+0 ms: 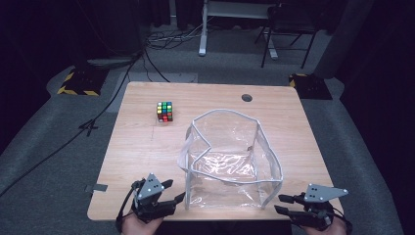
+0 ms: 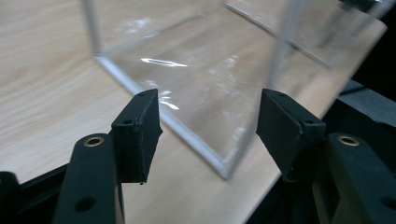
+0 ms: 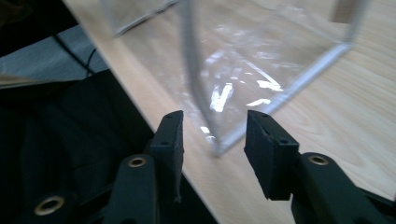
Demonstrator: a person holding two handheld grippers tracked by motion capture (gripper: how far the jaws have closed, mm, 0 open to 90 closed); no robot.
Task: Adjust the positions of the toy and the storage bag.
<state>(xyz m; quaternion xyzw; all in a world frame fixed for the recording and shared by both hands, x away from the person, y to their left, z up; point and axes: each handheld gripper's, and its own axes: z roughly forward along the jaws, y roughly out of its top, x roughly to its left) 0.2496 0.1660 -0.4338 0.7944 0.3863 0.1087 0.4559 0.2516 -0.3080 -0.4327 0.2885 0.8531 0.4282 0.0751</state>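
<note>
Work in hand: setting up the clear plastic bag with white piping along its edges (image 1: 230, 161), judged from both grippers sitting at its near corners.
Bag's place: it stood on the light wooden table (image 1: 147, 147), right of centre and close to the near edge, mouth upward.
Done so far: the bag stood on its own, its walls spread into a rough box, though the rim was crumpled and bowed on the far side.
Still left: nothing lay inside the bag that I could see; the multicoloured puzzle cube (image 1: 165, 111) sat well apart from it, toward the far left of the table, untouched. Whether it was meant for the bag is only a guess.
Left gripper (image 1: 169, 192): at the bag's near left corner, jaws parted to a moderate gap. In the left gripper view (image 2: 209, 133) the piped bottom corner lay ahead of the pads, between their lines, with neither pad pressing on it. It held nothing.
Right gripper (image 1: 284, 203): at the near right corner, by the table's edge, jaws parted somewhat. In the right gripper view (image 3: 214, 133) the upright piped seam and bottom corner stood just beyond the gap; the pads looked clear of the plastic. It held nothing.
Judgement: the bag looked released and free-standing, with filling yet to begin.
</note>
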